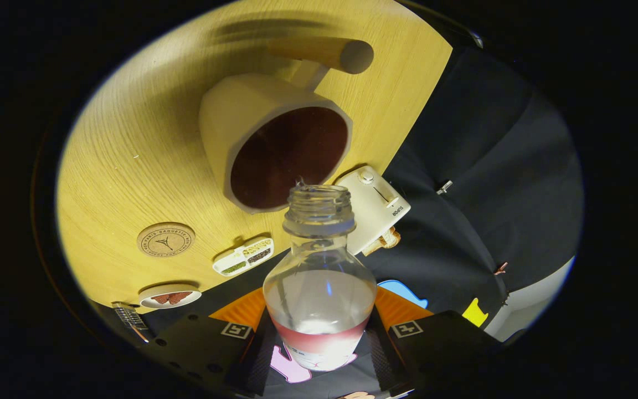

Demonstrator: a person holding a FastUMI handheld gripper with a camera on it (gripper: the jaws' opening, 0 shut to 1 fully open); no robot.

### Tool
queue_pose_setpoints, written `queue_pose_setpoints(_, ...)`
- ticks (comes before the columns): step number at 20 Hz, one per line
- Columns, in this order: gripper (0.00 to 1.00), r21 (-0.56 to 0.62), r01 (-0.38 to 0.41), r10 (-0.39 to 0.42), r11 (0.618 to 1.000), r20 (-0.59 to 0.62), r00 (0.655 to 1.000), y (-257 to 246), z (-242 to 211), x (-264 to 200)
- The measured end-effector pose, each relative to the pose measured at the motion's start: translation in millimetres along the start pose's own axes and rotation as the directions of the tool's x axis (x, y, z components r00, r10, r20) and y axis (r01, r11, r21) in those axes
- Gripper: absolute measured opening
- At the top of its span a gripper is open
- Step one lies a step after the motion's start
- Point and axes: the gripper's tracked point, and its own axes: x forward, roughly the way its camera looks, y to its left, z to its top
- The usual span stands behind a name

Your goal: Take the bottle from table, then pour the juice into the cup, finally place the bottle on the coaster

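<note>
Gripper view: the gripper (319, 338) pinches the uncapped bottle (319, 288) between both fingers, its open mouth reaching just over the rim of the cream cup (274, 149) ahead. This looks like the pouring step, with the tilt under way. Next comes more tilt over the cup, then a carry to the round wooden coaster (165, 239), off beside the cup.

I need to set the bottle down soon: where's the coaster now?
In the gripper view, the round wooden coaster lies flat on the table, left of the held bottle, below the cup and beside the small tray.
</note>
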Motion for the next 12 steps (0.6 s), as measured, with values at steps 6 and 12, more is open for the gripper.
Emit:
queue_pose_setpoints(6, 0.75, 0.040, -0.018, 0.018, 0.999, -0.013, 1.000, 2.3, -9.3, -3.9)
queue_pose_setpoints(12, 0.75, 0.104, 0.004, -0.003, 0.995, -0.008, 1.000, -1.2, -16.2, -2.7)
